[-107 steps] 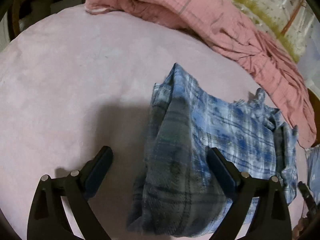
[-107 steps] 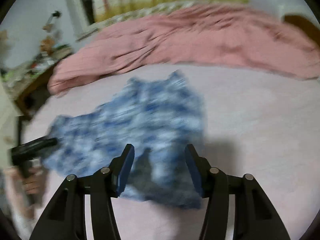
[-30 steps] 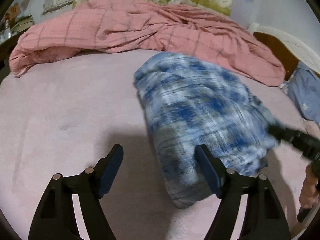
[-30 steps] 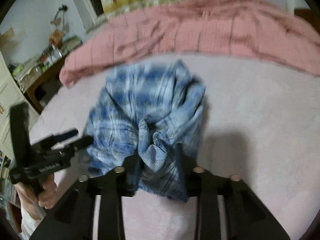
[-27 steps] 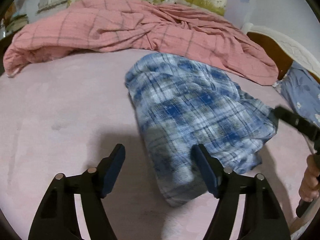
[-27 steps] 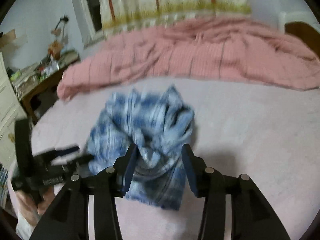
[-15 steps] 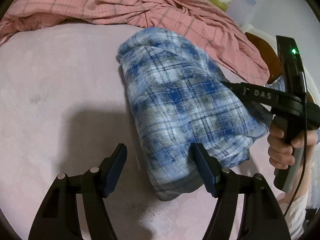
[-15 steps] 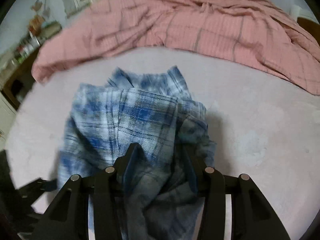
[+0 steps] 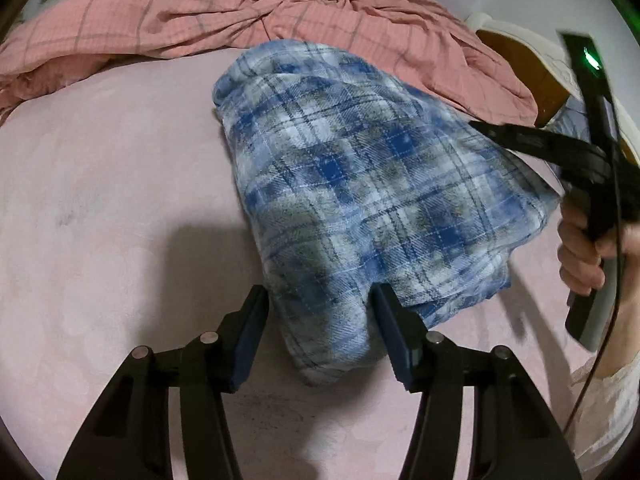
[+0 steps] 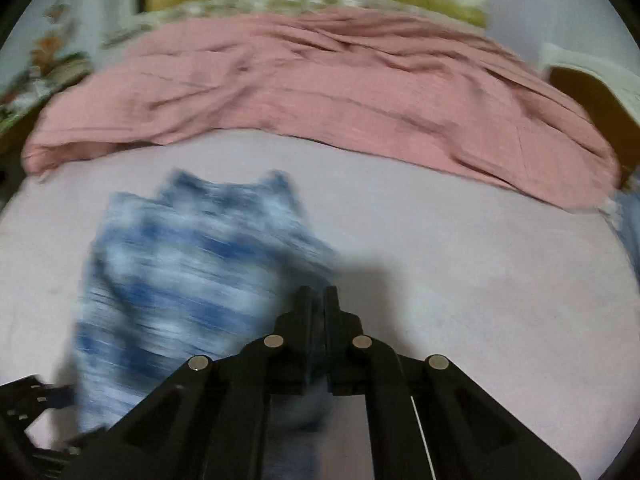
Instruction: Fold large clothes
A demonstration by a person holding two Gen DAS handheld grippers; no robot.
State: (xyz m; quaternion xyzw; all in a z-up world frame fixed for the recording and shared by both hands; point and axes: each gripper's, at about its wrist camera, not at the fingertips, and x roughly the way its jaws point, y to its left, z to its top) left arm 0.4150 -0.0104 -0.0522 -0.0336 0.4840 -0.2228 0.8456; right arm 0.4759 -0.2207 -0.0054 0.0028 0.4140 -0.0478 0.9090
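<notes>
both hand-held grippers at the folded plaid shirt on the bed

left hand-held gripper (image 9: 318, 300) stood spread astride the near end of the plaid shirt (image 9: 360, 184); right hand-held gripper (image 10: 316, 300) was pressed together, seemingly pinching its edge. soft, light, floppy cloth on the pink bed (image 9: 100, 200): best taken by corners.

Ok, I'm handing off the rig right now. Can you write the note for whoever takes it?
Left gripper: open, fingers either side of the near corner of the shirt, not clamped.
Right gripper: jaws together; that view is blurred, so whether cloth is pinched is unclear.
Shirt: bundled in rough layers on the pink bed, in front of the pink blanket.
Done: partly folded.
Left: probably square the edges and flatten the bundle.
</notes>
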